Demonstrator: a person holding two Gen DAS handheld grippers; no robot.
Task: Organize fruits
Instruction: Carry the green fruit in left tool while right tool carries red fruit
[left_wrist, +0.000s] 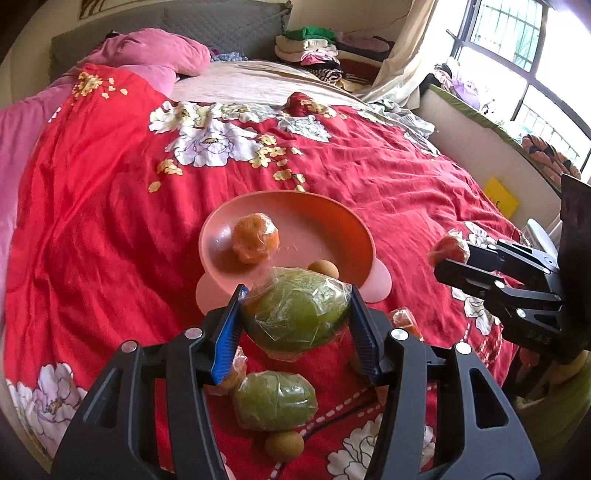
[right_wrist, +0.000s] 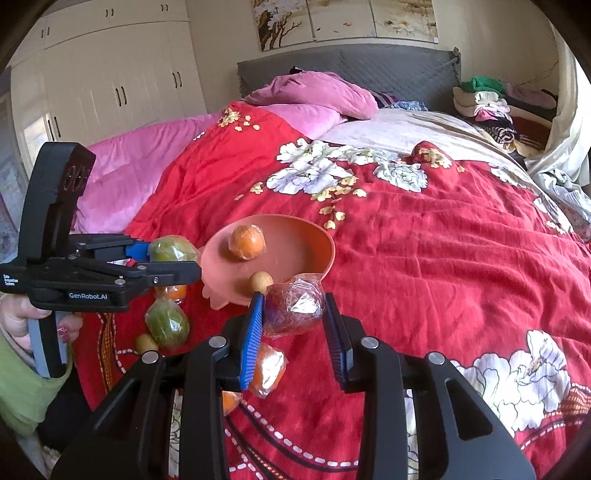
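Your left gripper (left_wrist: 295, 314) is clenching a wrapped green fruit (left_wrist: 299, 310), hiding part of the pink bowl (left_wrist: 332, 221) at 12 o'clock. Your right gripper (right_wrist: 293, 314) is gripping a dark red fruit (right_wrist: 293, 308).

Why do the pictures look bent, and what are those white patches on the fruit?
Both views: fisheye lenses curve the edges. Left wrist view: the barred window is overexposed, and the plastic-wrapped green fruit glares. Right wrist view: the plastic-wrapped dark red fruit glints similarly.

Wrapped orange (left_wrist: 255, 238) and small brown fruit (left_wrist: 323, 268) lie in the pink bowl (left_wrist: 332, 218).
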